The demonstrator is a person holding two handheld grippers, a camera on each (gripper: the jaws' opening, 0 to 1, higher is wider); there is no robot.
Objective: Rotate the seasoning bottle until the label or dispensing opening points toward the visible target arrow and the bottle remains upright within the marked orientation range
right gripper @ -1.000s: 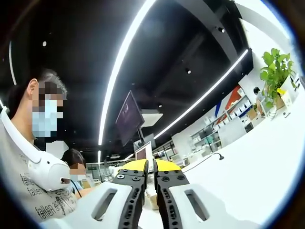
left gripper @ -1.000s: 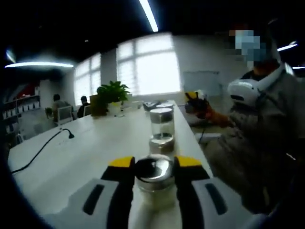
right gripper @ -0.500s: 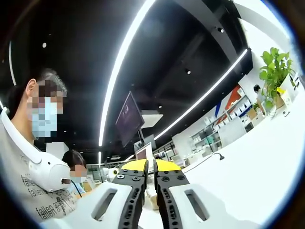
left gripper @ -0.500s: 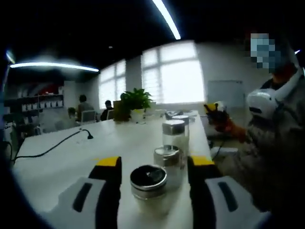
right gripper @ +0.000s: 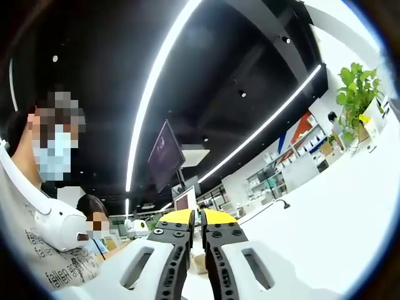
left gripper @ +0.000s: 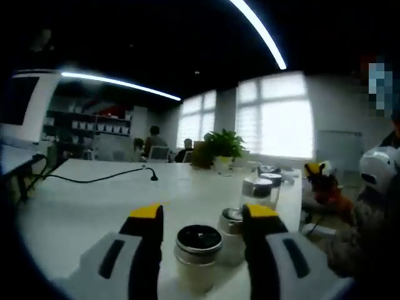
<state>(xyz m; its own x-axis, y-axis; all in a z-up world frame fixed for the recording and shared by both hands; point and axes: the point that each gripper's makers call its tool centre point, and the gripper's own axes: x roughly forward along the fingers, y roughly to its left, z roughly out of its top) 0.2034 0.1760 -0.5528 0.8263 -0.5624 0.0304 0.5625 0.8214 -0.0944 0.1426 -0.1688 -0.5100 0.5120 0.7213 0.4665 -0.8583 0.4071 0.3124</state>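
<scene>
Released from the left gripper (left gripper: 202,215), whose yellow-tipped jaws clamped its metal lid a second ago, the bottle (left gripper: 197,256) now stands upright between jaws spread wide, with clear space on both sides. It rests on the white table (left gripper: 81,203), its shiny cap facing up, close to the near edge in the left gripper view. That view has also swung since the earlier frames, bringing more of the room's left side into the picture.

Just behind the bottle stands a second jar (left gripper: 232,236), partly hidden by the right jaw, and beyond it a taller shaker (left gripper: 257,192) with a metal top. Another jar (left gripper: 272,185) sits just behind that one. A black cable (left gripper: 100,179) trails across the tabletop toward the far left. A potted plant (left gripper: 220,147) stands at the far end of the table before bright windows (left gripper: 280,122), with seated people near it. A person (left gripper: 369,212) stands at the right edge of the table.

The right gripper (right gripper: 192,222) is held up off the table, its jaws closed to a thin slit with nothing between them. Behind it run long ceiling lights (right gripper: 156,87), a hanging monitor (right gripper: 165,157), and a person (right gripper: 37,219) wearing a white neck device.
</scene>
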